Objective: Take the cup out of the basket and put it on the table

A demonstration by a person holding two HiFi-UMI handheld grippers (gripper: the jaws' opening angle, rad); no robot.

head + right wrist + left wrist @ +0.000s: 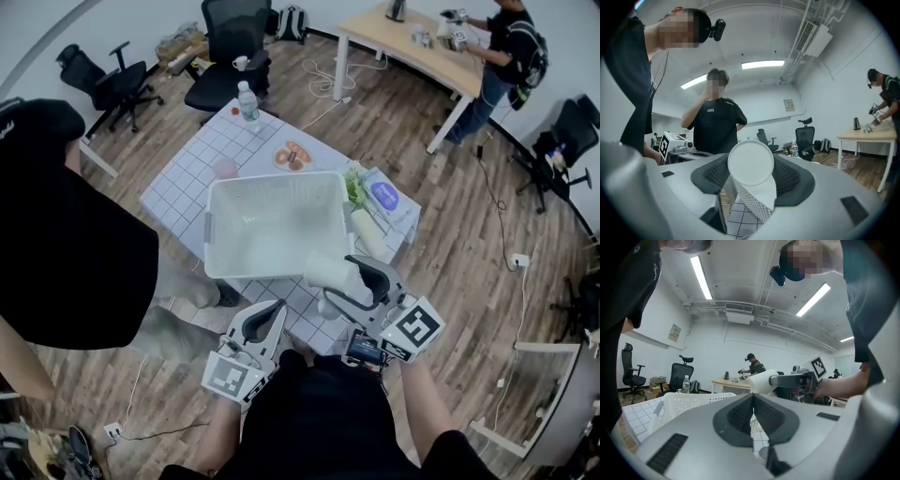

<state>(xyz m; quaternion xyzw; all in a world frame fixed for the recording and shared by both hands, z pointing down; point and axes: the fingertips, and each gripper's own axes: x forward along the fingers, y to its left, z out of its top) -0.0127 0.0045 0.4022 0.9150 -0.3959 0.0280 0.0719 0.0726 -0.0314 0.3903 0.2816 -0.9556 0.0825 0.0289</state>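
My right claw (pixel 339 281) is clamped on the cup (pixel 330 271), jaws pressed to its sides. I hold it in the air just over the near right corner of the basket (pixel 212 234), above the rim and not inside it. The cup is not upright. It lies tipped on its side with its long axis running roughly along my jaws, and in the right gripper view one round end faces straight back at me. That tilt, I judge, is what the next move turns on: before the cup can stand I would have to roll my wrist until that axis points down at the tabletop (pixel 186 180). The nearest bare cloth is the narrow strip between the basket's near wall and the near edge of the tabletop, just below and toward me from the cup. The right edge is taken up by packets (pixel 382 195). My left claw (pixel 272 317) hangs by the near edge, left of the cup and well apart from it, its jaws together with nothing between them, so the right one is plainly the nearer for the job.
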